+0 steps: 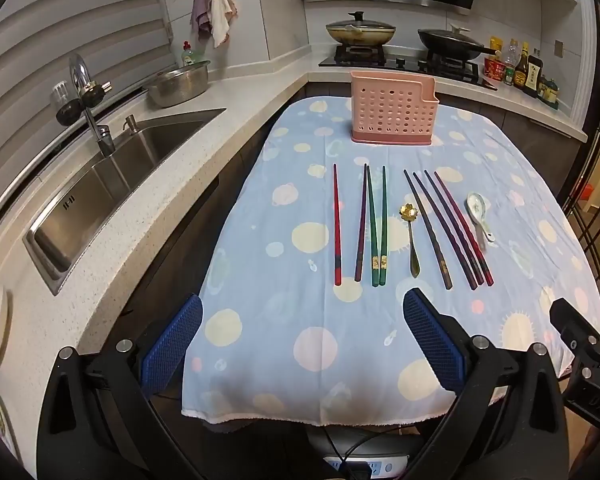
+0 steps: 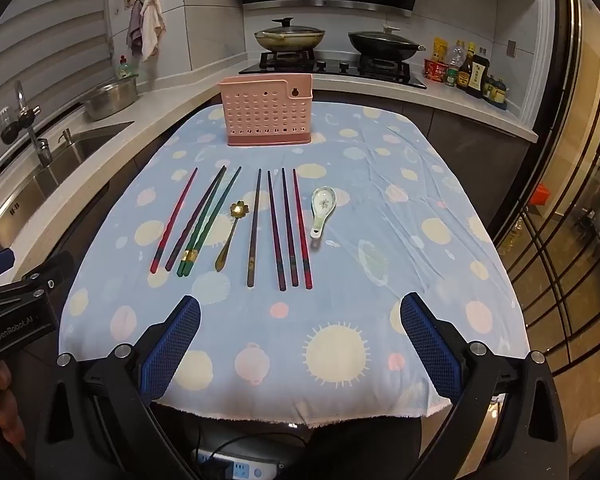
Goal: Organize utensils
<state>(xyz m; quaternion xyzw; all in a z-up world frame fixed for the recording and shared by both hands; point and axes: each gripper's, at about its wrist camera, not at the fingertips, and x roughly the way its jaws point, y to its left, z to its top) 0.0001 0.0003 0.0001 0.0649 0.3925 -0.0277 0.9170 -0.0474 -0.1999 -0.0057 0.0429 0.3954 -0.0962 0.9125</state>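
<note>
A table draped in a pale blue cloth (image 1: 260, 320) printed with coloured dots stands in a kitchen, flanked by a speckled counter (image 1: 148, 216) with a steel sink (image 1: 112, 188); behind it a hob (image 2: 332, 68) carries two lidded pans. The pink perforated utensil holder (image 1: 392, 114) stands upright at the cloth's far end and serves as landmark.

In front of the holder, toward the cameras, the utensils lie flat in one row, each with its long axis running roughly from holder to viewer. The chopsticks' thin tips point toward the holder, their thick ends toward the cameras: a red chopstick (image 1: 337, 224), a purple one, a green pair (image 1: 378, 228) with gold bands, then four dark chopsticks (image 1: 448, 228). Between the green pair and the dark group lies a gold flower-bowled spoon (image 1: 411, 240), bowl toward the holder. The white ceramic spoon (image 2: 321, 210) lies at the row's end, bowl toward the holder.

The left gripper (image 1: 302, 334) and right gripper (image 2: 300, 334) each hang at the cloth's near edge, blue pads spread fully apart with nothing between them.

The left view alone shows the whole sink and wall plates; the right view alone shows the glazed door (image 2: 572, 220) and a "GenRobot.AI" label on the other gripper.
</note>
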